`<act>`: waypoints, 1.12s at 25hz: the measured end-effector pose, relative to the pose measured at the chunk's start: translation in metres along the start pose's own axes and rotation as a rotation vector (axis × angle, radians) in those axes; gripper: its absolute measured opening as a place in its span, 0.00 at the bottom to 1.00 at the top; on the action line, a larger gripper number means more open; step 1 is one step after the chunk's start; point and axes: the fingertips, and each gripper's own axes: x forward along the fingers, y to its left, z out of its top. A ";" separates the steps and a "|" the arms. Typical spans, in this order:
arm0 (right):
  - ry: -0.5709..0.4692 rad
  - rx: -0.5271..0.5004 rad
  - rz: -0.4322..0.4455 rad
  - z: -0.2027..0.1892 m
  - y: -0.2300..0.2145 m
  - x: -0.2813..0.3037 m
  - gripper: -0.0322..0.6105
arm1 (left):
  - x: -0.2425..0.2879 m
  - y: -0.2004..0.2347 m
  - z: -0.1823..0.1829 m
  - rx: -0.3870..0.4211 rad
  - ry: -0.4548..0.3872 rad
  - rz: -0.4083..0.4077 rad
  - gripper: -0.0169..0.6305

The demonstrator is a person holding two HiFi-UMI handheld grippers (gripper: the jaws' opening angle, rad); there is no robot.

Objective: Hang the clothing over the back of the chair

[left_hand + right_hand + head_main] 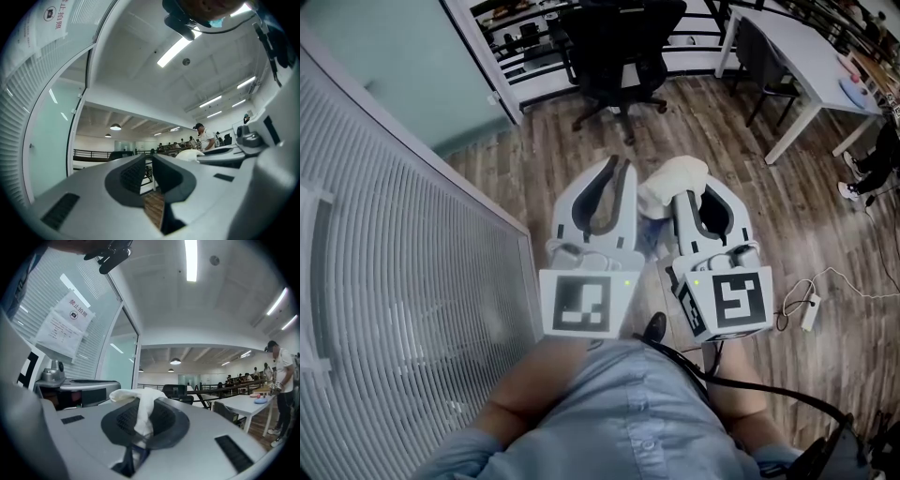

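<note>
A white piece of clothing (pixel 675 176) bunches out between the fingers of my right gripper (pixel 689 192), which is shut on it. In the right gripper view the cloth (pixel 136 399) runs up through the pinched jaws of the gripper (pixel 143 417) and folds over to the left, with a bit of blue showing lower down. My left gripper (pixel 620 167) is held close beside it on the left, shut with nothing in it (pixel 149 161). A black office chair (pixel 623 42) stands ahead on the wood floor, well beyond both grippers; its back also shows in the right gripper view (pixel 174 391).
A frosted glass partition (pixel 394 281) runs along the left. A white table (pixel 811 52) with a dark chair (pixel 764 56) stands at the right back, white shelving (pixel 534 47) behind. A power strip (pixel 811 311) with cables lies on the floor. A person (pixel 281 376) stands at the far right.
</note>
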 end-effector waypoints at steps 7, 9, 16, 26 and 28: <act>-0.006 0.009 0.053 -0.003 -0.028 -0.006 0.09 | 0.017 -0.026 -0.004 -0.002 -0.005 0.031 0.10; -0.006 0.002 0.075 -0.004 -0.035 -0.010 0.09 | 0.019 -0.036 -0.006 0.000 -0.007 0.045 0.10; -0.002 0.004 0.117 -0.006 -0.055 0.002 0.09 | 0.038 -0.044 -0.014 -0.001 0.025 0.079 0.10; 0.005 0.025 0.105 -0.022 -0.083 0.073 0.09 | 0.108 -0.006 -0.033 0.001 0.032 0.070 0.10; 0.003 0.028 0.104 -0.023 -0.089 0.097 0.09 | 0.130 0.007 -0.036 -0.002 0.028 0.063 0.10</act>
